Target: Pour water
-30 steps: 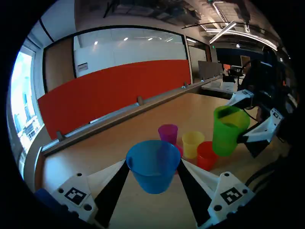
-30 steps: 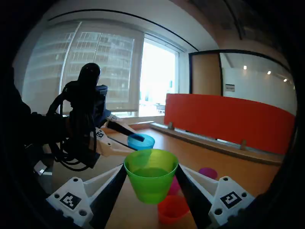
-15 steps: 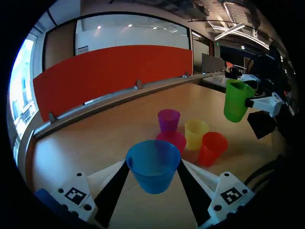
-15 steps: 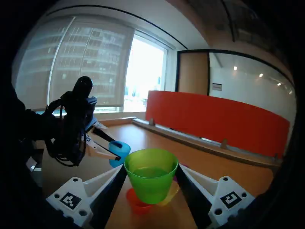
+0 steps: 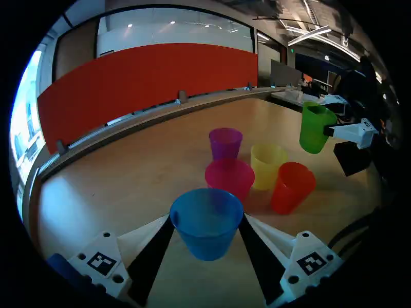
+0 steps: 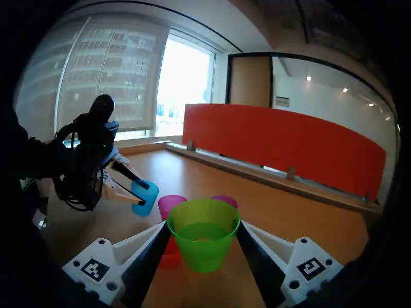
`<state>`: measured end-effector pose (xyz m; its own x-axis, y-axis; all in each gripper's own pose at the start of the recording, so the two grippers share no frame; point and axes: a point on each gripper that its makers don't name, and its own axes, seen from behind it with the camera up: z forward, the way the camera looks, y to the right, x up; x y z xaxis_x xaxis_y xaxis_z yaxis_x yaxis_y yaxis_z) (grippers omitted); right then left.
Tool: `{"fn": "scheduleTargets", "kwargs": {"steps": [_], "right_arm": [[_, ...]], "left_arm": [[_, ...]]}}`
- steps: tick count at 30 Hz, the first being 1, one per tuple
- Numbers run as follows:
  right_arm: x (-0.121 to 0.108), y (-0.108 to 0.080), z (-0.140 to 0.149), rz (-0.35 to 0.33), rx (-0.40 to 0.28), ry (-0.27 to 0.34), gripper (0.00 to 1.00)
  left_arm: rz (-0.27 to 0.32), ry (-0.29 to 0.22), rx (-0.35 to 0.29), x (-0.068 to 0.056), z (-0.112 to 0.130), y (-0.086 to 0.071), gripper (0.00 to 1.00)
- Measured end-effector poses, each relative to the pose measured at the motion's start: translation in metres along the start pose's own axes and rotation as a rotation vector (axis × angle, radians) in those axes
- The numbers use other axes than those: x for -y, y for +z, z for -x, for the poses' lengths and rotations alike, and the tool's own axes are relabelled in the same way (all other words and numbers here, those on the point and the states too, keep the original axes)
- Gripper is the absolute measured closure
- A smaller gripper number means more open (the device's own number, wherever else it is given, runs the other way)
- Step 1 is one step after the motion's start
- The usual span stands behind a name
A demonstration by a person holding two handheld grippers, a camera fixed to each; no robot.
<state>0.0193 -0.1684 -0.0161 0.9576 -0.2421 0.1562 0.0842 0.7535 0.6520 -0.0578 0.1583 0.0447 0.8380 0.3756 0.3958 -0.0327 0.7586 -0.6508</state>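
My left gripper (image 5: 206, 230) is shut on a blue cup (image 5: 206, 223), held upright above the wooden table (image 5: 118, 174). My right gripper (image 6: 203, 241) is shut on a green cup (image 6: 203, 233) with some liquid in it. In the left gripper view the green cup (image 5: 314, 127) hangs at the far right, upright, above the table. In the right gripper view the blue cup (image 6: 144, 197) sits at the left in the other gripper, held by a person's hand (image 6: 77, 159).
Four cups stand grouped on the table: purple (image 5: 225, 143), pink (image 5: 229, 177), yellow (image 5: 267, 164) and red (image 5: 292, 187). A red partition (image 5: 144, 77) with a rail runs along the table's far edge. Windows (image 6: 128, 92) lie behind the left gripper.
The two held cups have drawn apart: the green cup moved up and away to the right of the blue one. Both grippers tilted so that more of the table and the standing cups shows.
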Motion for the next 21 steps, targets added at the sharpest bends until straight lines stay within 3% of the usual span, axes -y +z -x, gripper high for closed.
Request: {"fn": "scheduleTargets", "kwargs": {"steps": [12, 21], "right_arm": [[-0.015, 0.000, 0.025, 0.023, 0.039, 0.019, 0.09], [-0.016, 0.003, 0.034, 0.018, 0.055, 0.025, 0.09]], "left_arm": [[-0.001, 0.073, 0.042, -0.006, 0.016, 0.010, 0.14], [-0.002, 0.077, 0.041, -0.005, 0.018, 0.009, 0.14]]}}
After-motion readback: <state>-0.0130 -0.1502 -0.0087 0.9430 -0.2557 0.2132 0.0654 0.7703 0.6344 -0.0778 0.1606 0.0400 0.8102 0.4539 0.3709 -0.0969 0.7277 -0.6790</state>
